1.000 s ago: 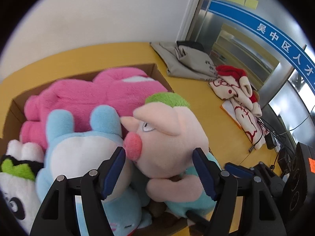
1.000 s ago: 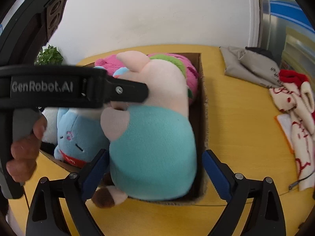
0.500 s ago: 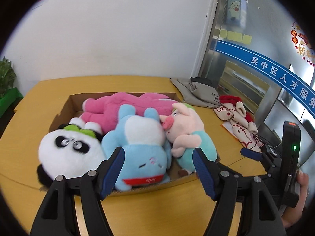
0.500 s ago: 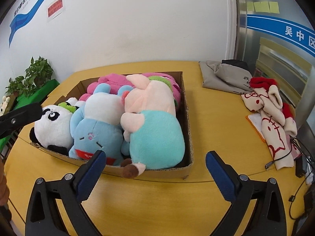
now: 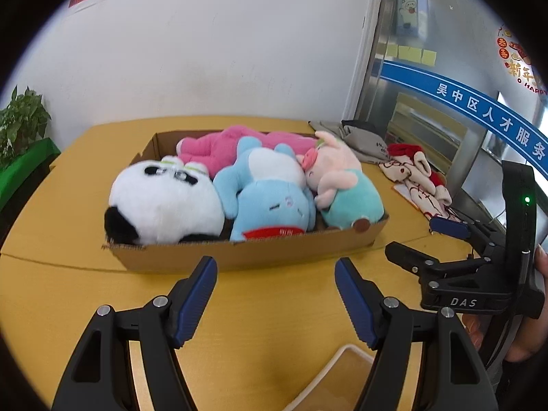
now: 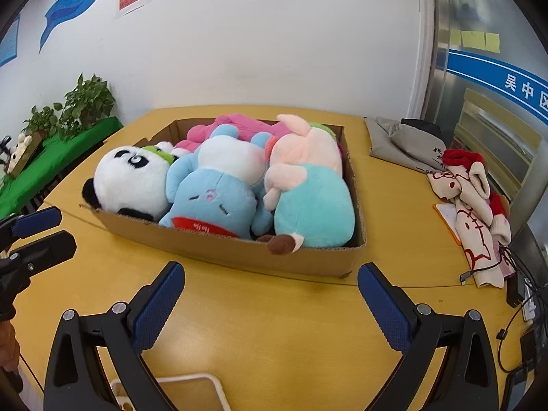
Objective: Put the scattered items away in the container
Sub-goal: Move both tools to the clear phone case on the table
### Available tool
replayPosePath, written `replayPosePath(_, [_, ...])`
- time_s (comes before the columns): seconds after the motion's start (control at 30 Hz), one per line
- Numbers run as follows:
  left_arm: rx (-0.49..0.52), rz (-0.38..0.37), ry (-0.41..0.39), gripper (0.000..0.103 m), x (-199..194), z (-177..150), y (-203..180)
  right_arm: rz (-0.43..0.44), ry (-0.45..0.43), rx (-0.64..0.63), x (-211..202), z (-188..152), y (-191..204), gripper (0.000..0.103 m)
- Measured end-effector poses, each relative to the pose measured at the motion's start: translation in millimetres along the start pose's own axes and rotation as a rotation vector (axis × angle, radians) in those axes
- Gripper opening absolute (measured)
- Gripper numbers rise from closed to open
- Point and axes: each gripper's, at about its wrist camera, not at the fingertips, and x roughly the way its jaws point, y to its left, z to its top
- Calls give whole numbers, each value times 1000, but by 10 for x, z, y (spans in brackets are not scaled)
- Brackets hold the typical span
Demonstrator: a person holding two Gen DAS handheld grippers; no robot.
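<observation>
Left wrist view: left gripper held above the yellow wooden table, blue-padded fingers spread wide with nothing between them. Just beyond the fingertips stood the shallow brown cardboard box, packed with four soft toys. Lay side by side along the near wall: a white and black plush panda on the left, a light blue plush animal with a red label in the middle, a pink plush pig in a teal shirt on the right. Behind them stretched a bright pink plush toy against the far wall. Seen at the right edge, apart from the box: right gripper, also gaping and empty. Past the box, to the right, lay a folded grey cloth bag and a white and red patterned cloth.

Right wrist view: right gripper hovered over the table near the box, fingers parted wide, holding nothing. Same arrangement inside: panda left, blue animal centre, pig right, pink toy at the back. Glimpsed at the left edge: left gripper. On the right lay the grey bag and the patterned cloth; at far left, green potted plants stood by the wall.
</observation>
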Motion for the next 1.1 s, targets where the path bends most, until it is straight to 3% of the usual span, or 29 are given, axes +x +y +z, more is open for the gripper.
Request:
replayPosePath(0.1, [-10, -9, 56, 71, -2, -199, 96, 54, 22, -35, -40, -191, 58, 103])
replayPosePath(0.27, [14, 8, 187, 71, 44, -686, 201, 196, 161, -117, 51, -814, 171, 102])
replayPosePath(0.4, [-15, -39, 310, 71, 138, -1022, 242, 219, 246, -123, 180, -1161, 207, 98])
replayPosePath(0.47, [-24, -59, 360, 71, 200, -1141, 234, 212, 254, -130, 203, -1230, 209, 90])
replayPosePath(0.57, [-11, -82, 406, 69, 260, -1242, 183, 214, 258, -139, 228, -1276, 207, 86])
replayPosePath(0.67, [26, -131, 432, 69, 282, -1313, 126, 257, 264, -153, 239, -1314, 220, 84])
replayPosePath(0.83, [183, -215, 441, 71, 218, -1429, -58, 329, 292, -159, 254, -1428, 230, 77])
replayPosePath(0.93, [247, -205, 453, 71, 245, -1490, -157, 370, 294, -158, 205, -1487, 280, 77])
replayPosePath(1.1, [233, -184, 452, 76, 315, -1512, -124, 387, 297, -168, 88, -1578, 387, 78])
